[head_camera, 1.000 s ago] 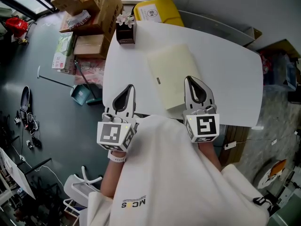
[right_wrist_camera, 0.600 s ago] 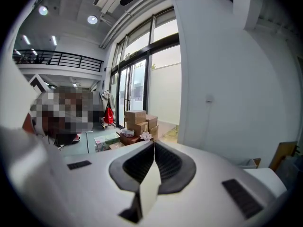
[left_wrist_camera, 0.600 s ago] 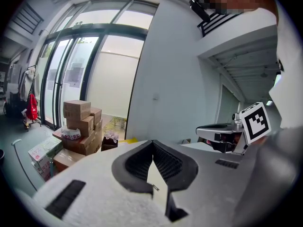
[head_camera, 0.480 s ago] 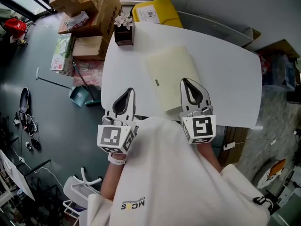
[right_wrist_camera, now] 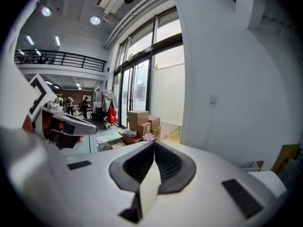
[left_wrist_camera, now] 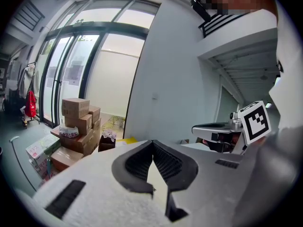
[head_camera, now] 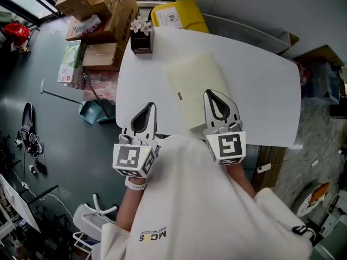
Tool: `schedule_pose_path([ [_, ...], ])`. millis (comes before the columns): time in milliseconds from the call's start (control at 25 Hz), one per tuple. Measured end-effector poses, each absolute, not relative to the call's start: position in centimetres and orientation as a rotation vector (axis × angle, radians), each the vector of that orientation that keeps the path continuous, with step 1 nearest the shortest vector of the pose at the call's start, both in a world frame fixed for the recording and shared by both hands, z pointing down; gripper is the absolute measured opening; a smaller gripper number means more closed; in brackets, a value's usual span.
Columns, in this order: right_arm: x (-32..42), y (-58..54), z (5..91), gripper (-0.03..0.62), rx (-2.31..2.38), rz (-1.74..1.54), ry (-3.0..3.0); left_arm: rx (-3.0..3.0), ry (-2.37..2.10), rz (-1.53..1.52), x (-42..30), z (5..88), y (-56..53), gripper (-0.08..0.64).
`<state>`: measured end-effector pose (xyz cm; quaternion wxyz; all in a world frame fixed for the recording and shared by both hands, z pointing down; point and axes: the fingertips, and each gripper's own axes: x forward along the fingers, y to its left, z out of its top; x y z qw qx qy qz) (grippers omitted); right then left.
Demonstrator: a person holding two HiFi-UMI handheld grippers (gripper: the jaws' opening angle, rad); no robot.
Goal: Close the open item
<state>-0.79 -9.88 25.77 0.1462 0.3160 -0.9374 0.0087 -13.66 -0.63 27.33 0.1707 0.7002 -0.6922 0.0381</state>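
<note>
Head view: the person is standing at the near edge of a white bench (head_camera: 260, 80), holding the left tongs (head_camera: 150, 106) over the bench's near left part and the right tongs (head_camera: 209, 92) over the near end of a flat, pale cream rectangular case (head_camera: 195, 77). The case is lying in the middle of the bench, reaching towards the near edge, with a small dark tab on its left side. It is lying flat with no raised flap or lid showing, so it is looking already closed. A small dark brown box with white flowers (head_camera: 142, 34) is sitting at the far left corner, well apart from the case, and a yellow box (head_camera: 176, 15) and stacked cardboard cartons (head_camera: 103, 4) are sitting beyond the bench. Left gripper view: the left tongs are pressing together at the tips and pinching nothing. A pale sliver is showing through the gap below the tips, and whether it is bench or case I cannot tell. Right gripper view: the right tongs are likewise pressing together and carrying nothing. Judgement: the closing is appearing done. Neither tool is touching the case, and at most a check of the seam is remaining.
</note>
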Motion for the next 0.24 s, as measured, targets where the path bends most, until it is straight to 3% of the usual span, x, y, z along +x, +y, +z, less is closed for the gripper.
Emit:
schedule_pose_path([
  [240,-0.86,-9.54,25.69,0.018,0.912,0.034,-2.696,1.994,-1.964,0.106,-13.7,27.3,-0.37,0.026],
])
